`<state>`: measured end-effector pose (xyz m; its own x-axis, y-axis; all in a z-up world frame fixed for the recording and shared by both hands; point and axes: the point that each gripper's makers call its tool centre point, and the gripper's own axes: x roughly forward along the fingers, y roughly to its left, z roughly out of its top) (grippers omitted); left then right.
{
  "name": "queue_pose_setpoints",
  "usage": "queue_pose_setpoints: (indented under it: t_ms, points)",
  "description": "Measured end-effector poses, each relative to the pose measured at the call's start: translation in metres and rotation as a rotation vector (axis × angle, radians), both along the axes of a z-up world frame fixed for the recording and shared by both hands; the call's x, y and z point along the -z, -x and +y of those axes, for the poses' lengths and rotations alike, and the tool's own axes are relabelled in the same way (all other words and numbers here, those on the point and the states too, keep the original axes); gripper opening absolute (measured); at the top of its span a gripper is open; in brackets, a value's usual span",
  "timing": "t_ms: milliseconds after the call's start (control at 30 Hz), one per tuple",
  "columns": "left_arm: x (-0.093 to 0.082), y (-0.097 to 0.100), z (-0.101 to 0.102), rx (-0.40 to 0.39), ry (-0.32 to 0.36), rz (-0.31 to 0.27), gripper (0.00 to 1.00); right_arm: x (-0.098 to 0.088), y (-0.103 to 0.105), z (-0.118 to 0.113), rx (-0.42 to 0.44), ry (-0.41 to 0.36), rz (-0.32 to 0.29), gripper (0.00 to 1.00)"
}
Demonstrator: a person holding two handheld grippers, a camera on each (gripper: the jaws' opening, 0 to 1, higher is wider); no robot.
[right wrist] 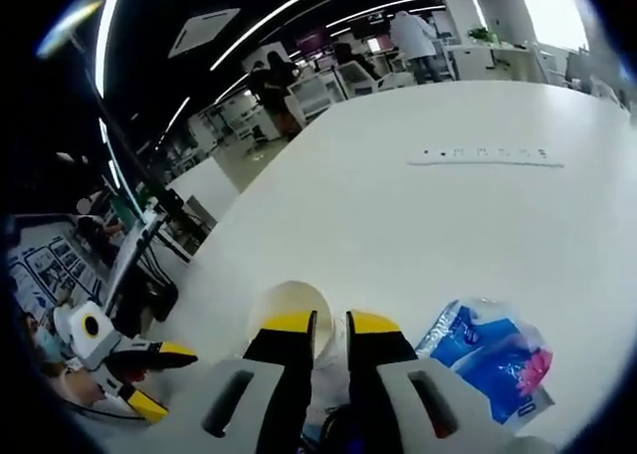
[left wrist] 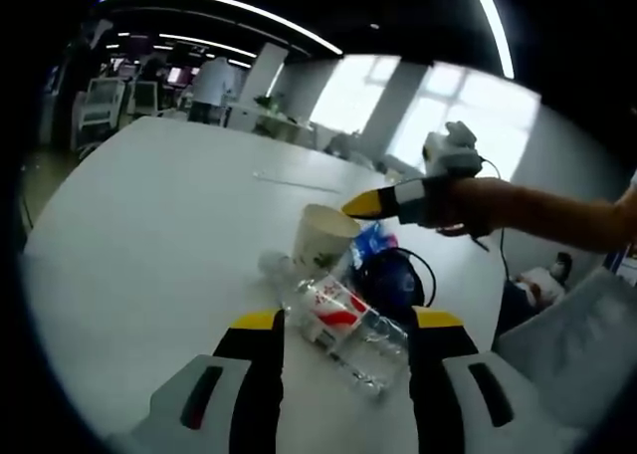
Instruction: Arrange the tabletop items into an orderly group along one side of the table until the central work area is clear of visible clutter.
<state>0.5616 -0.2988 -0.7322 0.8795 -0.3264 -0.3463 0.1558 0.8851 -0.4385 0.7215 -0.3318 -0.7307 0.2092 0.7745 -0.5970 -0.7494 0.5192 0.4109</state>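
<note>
White table (left wrist: 149, 235): left tool (left wrist: 343, 325) apart around bottle (left wrist: 338, 325); right tool (right wrist: 330, 325) nearly together, hiding cup (right wrist: 289, 300).

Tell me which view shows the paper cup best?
Left gripper view: the paper cup shows whole, upright behind the bottle. In the right gripper view the right tongs cover most of it, leaving just rim.

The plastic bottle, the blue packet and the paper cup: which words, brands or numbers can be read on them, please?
No text can be read.
Plastic bottle: red and white label, print too blurred.
Blue packet: white and pink marks, too blurred.
Paper cup: no print visible.
</note>
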Motion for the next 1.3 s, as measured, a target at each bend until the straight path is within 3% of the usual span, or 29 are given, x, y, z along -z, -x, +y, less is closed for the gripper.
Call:
queue_pose_setpoints:
  t_ms: [600,833,1000,1300]
  points:
    - [-0.011,0.016,0.004,-0.023,0.004,0.004,0.64,-0.013,0.020,-0.014,-0.018,-0.013,-0.013,0.26]
    - [-0.020,0.020,0.001,-0.024,0.002,-0.004,0.71,-0.015,0.031,-0.023,-0.034,0.000,-0.024,0.38]
    - [-0.025,0.022,-0.002,-0.031,-0.004,-0.005,0.84,-0.017,0.039,-0.032,-0.036,-0.001,-0.016,0.47]
    - [-0.032,0.024,-0.007,-0.008,-0.004,0.005,0.92,-0.020,0.054,-0.045,-0.062,0.004,0.008,0.59]
